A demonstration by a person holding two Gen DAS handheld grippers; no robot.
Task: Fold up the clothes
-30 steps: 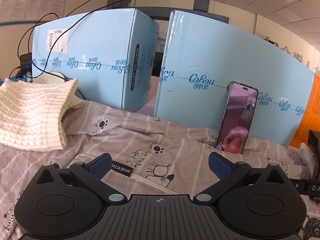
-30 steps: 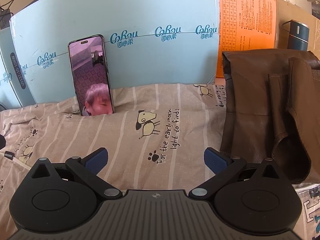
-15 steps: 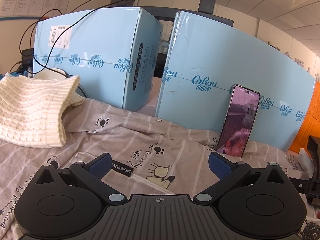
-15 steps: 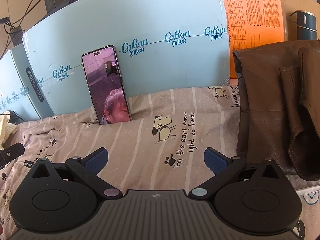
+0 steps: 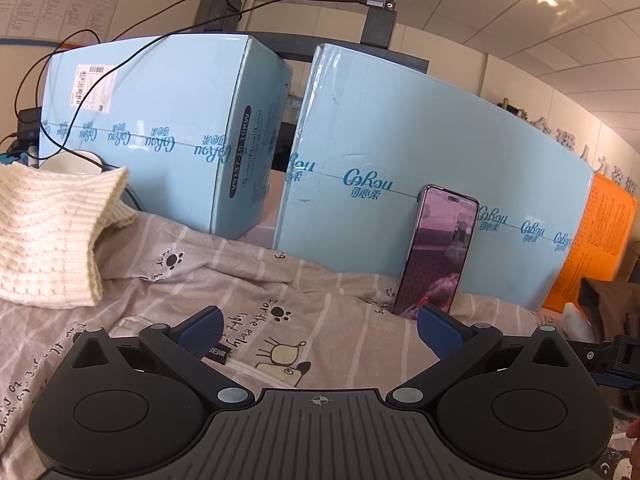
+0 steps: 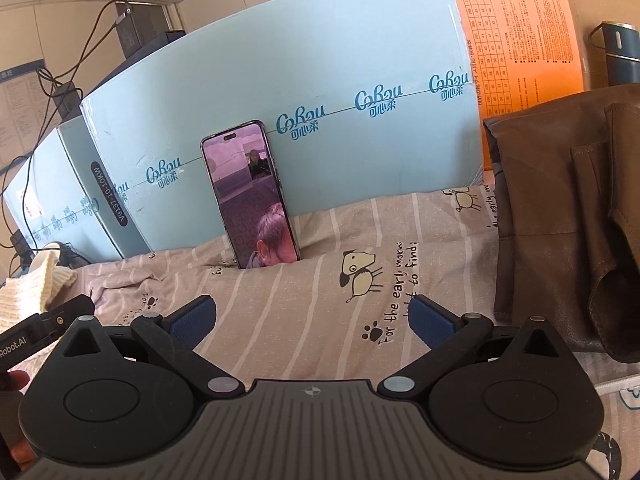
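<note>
Pale blue cartons point(image 5: 400, 184) stand as a wall behind my work, and a phone point(image 6: 250, 194) with its screen lit leans upright against the nearer one. Spread flat before them lies the striped shirt point(image 6: 320, 280), grey-beige with little dog and paw prints, reaching under both my tools. My left gripper point(image 5: 320, 332) hangs over its collar area with its jaws wide and nothing between them. My right gripper point(image 6: 312, 320) hovers likewise spread and empty above the printed lettering. A cream knitted sweater point(image 5: 44, 240) rests on the shirt's left edge; a brown jacket point(image 6: 568, 216) lies on its right edge.
</note>
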